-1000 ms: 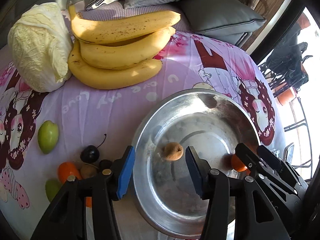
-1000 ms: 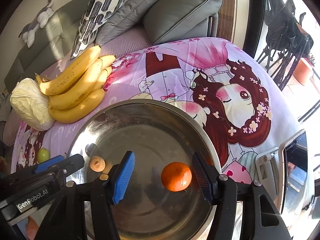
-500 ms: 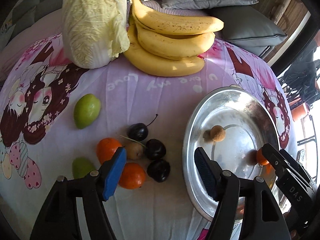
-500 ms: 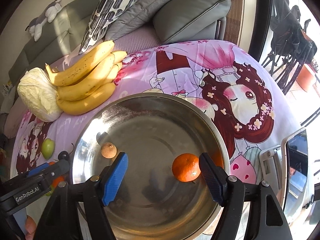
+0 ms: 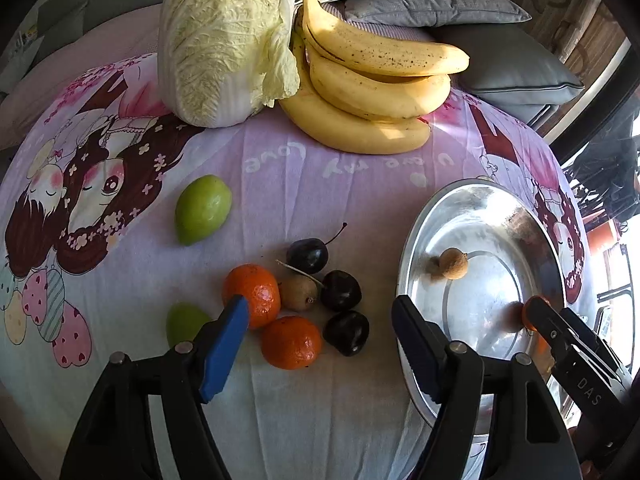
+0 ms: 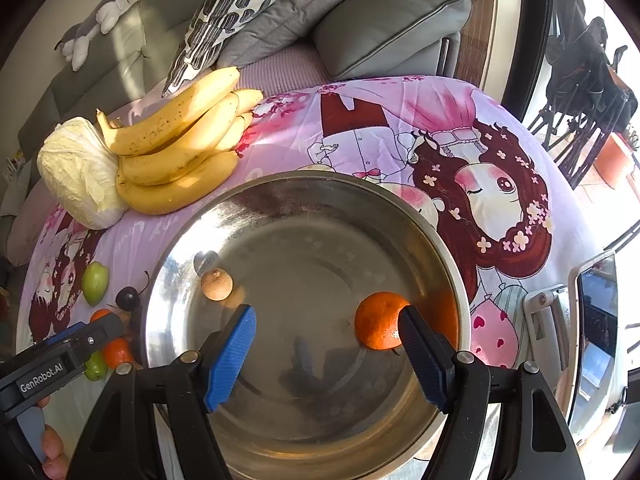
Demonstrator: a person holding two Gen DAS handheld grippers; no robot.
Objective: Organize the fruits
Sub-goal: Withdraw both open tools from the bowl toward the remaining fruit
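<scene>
Left wrist view: left gripper (image 5: 320, 336) gapes empty above clustered fruit — right gripper (image 6: 326, 356) spread over the bowl (image 6: 452, 272), tangerine (image 6: 378, 320) loose.

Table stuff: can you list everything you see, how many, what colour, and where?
bananas: one bunch, yellow, far side beside the cabbage
cabbage: one, pale yellow-green, far side
metal bowl: one, silver, right of the loose fruit
orange in bowl: one, orange
small brown fruit in bowl: one, tan
oranges on cloth: two, orange, near cluster
cherries: three, dark, in cluster
brown fruit on cloth: one
green fruits: two, left
cushions: grey and patterned, behind
left gripper: jaws open
right gripper: jaws open
</scene>
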